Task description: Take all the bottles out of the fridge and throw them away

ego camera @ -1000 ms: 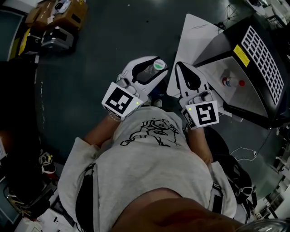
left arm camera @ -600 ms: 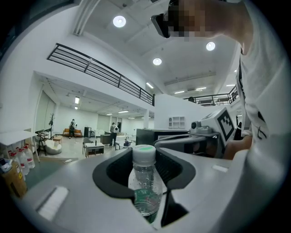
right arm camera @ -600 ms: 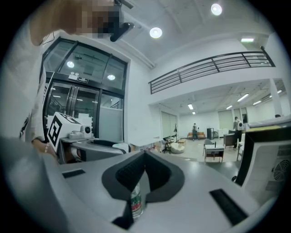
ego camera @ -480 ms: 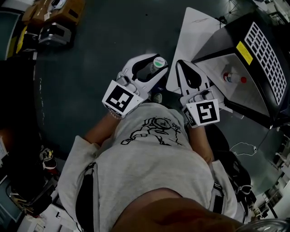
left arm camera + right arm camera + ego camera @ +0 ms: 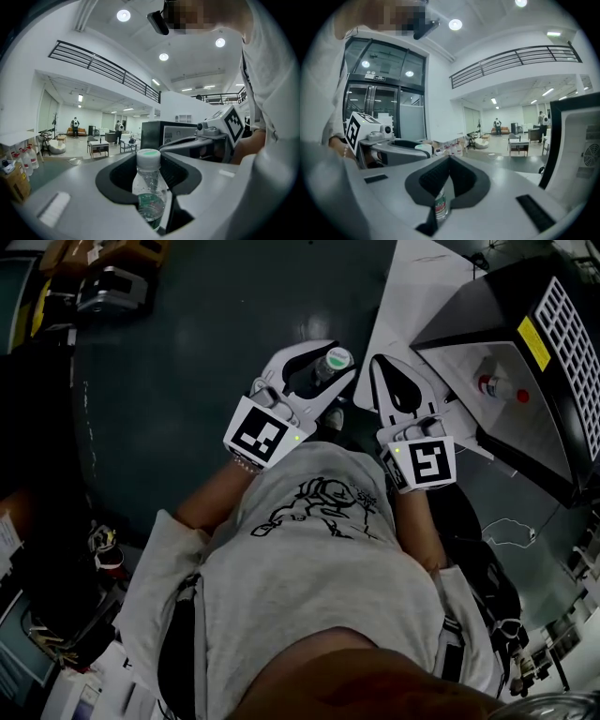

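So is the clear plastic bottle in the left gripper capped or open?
Capped: the clear plastic bottle wears a pale green-topped cap.

Your bottle (image 5: 149, 187) is clear glossy plastic. The left gripper (image 5: 328, 358) and right gripper (image 5: 380, 364) have smooth matt grey plastic shells with black ribbed pads (image 5: 115, 180). Your shirt (image 5: 309, 568) is soft grey cloth.

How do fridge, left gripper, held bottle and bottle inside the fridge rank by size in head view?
1. fridge
2. left gripper
3. held bottle and bottle inside the fridge: about alike; the held one is nearer and seen end-on, so no ranking.
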`<action>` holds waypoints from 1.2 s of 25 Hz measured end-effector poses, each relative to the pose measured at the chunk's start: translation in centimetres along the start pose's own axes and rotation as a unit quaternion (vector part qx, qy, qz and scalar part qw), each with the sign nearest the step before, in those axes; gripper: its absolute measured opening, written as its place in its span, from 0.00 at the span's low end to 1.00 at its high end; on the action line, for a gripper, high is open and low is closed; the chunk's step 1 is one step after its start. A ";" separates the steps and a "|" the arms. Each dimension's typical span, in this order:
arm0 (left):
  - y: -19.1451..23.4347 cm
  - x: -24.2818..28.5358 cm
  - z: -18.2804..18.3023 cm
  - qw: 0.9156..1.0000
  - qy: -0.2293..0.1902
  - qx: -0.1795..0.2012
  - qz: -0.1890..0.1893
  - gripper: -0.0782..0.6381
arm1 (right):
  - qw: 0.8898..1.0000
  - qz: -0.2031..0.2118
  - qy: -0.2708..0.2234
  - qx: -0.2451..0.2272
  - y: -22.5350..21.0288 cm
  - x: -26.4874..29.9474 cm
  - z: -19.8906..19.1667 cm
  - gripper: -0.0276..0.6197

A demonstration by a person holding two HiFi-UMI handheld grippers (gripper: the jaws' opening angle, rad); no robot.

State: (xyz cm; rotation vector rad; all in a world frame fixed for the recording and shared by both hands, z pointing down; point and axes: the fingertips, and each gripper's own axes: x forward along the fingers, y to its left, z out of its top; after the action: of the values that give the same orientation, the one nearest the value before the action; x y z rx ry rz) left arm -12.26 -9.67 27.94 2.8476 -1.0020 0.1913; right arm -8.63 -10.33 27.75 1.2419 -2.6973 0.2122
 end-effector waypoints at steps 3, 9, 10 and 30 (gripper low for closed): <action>0.2 0.2 -1.1 1.000 -0.002 0.011 -0.004 0.33 | 1.000 -0.004 0.006 0.004 0.0 0.2 -1.0 0.06; 0.4 0.7 -2.7 1.000 0.003 0.007 -0.006 0.33 | 1.000 -0.006 0.019 0.007 -0.2 0.7 -2.8 0.06; 0.5 0.8 -3.1 1.000 0.007 0.003 -0.003 0.33 | 1.000 -0.007 0.021 0.008 -0.3 0.7 -3.2 0.06; 1.2 1.4 -10.0 1.000 0.029 -0.002 0.001 0.33 | 0.996 -0.018 0.076 0.036 -0.6 1.5 -11.1 0.06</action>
State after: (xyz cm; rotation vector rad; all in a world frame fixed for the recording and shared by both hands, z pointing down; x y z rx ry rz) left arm -12.78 -9.97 38.08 2.8199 -0.9943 0.2704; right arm -8.14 -9.62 38.89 1.2379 -2.5579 0.3861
